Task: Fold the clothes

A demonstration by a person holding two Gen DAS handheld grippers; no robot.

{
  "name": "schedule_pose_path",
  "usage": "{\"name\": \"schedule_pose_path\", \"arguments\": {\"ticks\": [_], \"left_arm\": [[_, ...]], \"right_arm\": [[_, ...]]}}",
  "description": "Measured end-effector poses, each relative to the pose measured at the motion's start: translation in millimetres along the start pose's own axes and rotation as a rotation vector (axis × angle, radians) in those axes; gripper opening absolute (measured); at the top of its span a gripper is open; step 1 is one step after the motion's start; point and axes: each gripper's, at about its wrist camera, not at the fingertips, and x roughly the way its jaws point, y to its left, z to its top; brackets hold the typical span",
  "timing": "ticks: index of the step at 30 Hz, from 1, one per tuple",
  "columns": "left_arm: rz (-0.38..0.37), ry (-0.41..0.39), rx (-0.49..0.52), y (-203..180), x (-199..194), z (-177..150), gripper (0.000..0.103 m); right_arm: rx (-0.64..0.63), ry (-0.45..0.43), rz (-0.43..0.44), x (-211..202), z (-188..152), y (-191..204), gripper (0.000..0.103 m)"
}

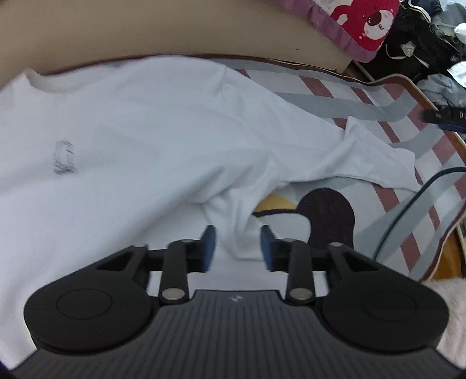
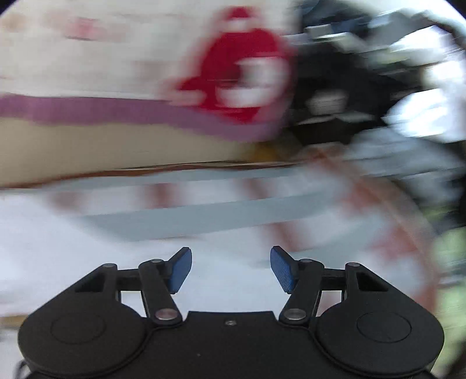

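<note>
Between the 2 blue pads of the left gripper point(image 1: 238, 247) a bunched ridge of the white T-shirt point(image 1: 122, 140) is seen; the jaws are parted and the pads do not appear to press on it, so the fabric is judged released rather than pinched. Ahead and to the left of that gripper the shirt body is spread flat on the striped mat point(image 1: 364, 96), a small grey print point(image 1: 65, 157) facing up and the collar point(image 1: 46, 80) lying farthest off. To the right, 1 sleeve point(image 1: 375, 157) is stretched outward, rumpled. The cloth is judged light, limp and easily creased; a hold is best taken at a hem or sleeve edge, 2 layers together. The right gripper point(image 2: 231, 269) is spread wide and empty, over heavily blurred white cloth. Beyond the mat, a red cushion point(image 1: 370, 22) is seen.
</note>
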Motion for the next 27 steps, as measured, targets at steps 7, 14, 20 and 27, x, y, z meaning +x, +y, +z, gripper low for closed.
{"name": "schedule_pose_path", "arguments": {"ticks": [7,14,20,27], "left_arm": [[0.103,0.085,0.123,37,-68,38,0.039],[0.347,0.237,0.204,104,-215,-8,0.039],[0.468,0.258,0.077,167,-309,-74,0.048],[0.392,0.063,-0.042,233,-266,-152,0.053]], "right_arm": [[-0.028,0.177,0.524,-10,-23,115,0.065],[-0.17,0.223,0.803,-43,-44,184,0.065],[-0.279,0.258,0.942,-80,-57,264,0.065],[-0.465,0.345,0.979,-99,-111,374,0.065]]}}
